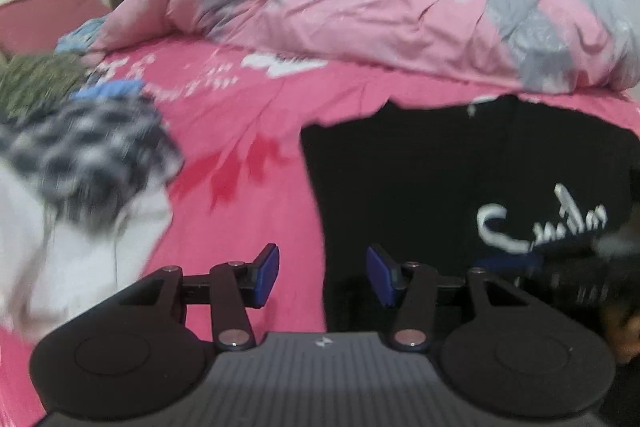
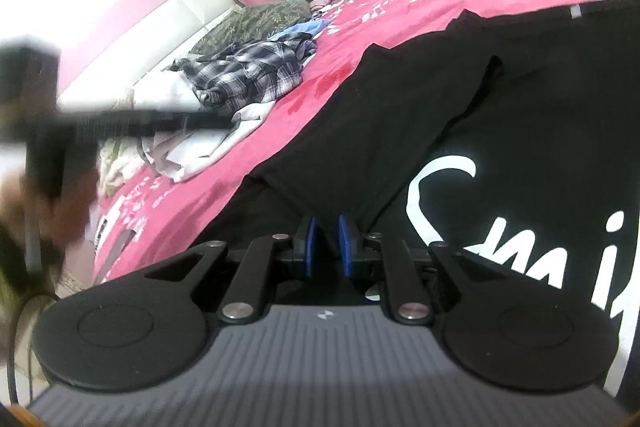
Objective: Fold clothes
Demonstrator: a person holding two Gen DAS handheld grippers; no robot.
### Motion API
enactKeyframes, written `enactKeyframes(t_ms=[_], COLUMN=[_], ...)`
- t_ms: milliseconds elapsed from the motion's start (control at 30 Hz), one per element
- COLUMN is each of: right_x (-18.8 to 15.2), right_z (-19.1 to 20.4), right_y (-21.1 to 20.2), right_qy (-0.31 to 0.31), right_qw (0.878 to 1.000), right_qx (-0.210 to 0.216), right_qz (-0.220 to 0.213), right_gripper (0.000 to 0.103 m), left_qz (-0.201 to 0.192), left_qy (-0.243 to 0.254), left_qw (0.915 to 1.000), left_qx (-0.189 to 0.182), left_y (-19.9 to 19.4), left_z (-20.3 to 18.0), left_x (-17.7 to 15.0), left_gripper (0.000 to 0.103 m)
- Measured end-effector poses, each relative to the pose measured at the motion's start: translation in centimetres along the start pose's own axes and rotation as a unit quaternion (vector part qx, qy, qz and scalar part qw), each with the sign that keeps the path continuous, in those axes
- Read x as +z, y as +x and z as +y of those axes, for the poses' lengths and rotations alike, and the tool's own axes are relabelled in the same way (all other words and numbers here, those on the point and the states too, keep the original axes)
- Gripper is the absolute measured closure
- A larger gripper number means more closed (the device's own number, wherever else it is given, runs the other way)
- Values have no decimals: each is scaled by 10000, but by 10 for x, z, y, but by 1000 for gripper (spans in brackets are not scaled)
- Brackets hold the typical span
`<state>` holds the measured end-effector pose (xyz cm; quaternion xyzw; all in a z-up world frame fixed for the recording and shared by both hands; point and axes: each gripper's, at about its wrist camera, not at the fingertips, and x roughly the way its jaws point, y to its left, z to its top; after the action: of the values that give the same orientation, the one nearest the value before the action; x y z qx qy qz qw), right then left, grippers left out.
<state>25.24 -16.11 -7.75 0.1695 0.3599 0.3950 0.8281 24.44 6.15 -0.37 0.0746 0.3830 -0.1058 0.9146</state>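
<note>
Two grippers: right gripper (image 2: 328,241) pinches black T-shirt (image 1: 460,167) fabric; left gripper (image 1: 322,273) open, empty, over its left edge.

The right gripper (image 2: 329,245), its blue-padded fingers (image 2: 311,247) nearly together, pinches a fold of the black T-shirt with white lettering (image 2: 500,131) lying on the pink bed sheet (image 2: 224,183); a crumpled plaid shirt (image 2: 248,75) lies beyond.
</note>
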Motion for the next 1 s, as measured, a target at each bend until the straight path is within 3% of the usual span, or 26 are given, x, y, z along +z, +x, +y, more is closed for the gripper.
enactKeyframes(t_ms=[100, 300, 500, 600, 700, 767, 833, 900, 1000], right_x=[0, 0, 35, 42, 39, 40, 46, 53, 60], right_z=[4, 37, 59, 49, 21, 1, -8, -9, -8], right_y=[-1, -23, -6, 22, 29, 14, 1, -5, 12], right_qy=[-36, -616, -1141, -1093, -788, -273, 6, 91, 204], right_qw=[9999, 9931, 9847, 9863, 9822, 9843, 9784, 9785, 9884], right_qx=[-136, -970, -1316, -1223, -1685, -1744, -2042, -1991, -1414], right_qz=[28, 244, 77, 199, 257, -34, -328, -528, -513], right_gripper=[91, 90, 90, 91, 96, 96, 91, 91, 91], left_qz=[-12, -249, -596, -735, -843, -881, -913, -931, -944], left_qy=[-158, -802, -1074, -1103, -1231, -1416, -1590, -1700, -1721], left_qw=[9995, 9965, 9924, 9910, 9882, 9846, 9807, 9779, 9773], left_qx=[281, 13, -123, -194, -346, -528, -687, -778, -793], left_y=[2, -3, -5, -6, -6, -5, -5, -5, -5], left_z=[1, 22, 27, 28, 33, 40, 47, 51, 52], left_x=[-30, -65, -82, -87, -91, -93, -94, -96, -97], left_gripper=[53, 53, 52, 51, 50, 49, 49, 49, 49])
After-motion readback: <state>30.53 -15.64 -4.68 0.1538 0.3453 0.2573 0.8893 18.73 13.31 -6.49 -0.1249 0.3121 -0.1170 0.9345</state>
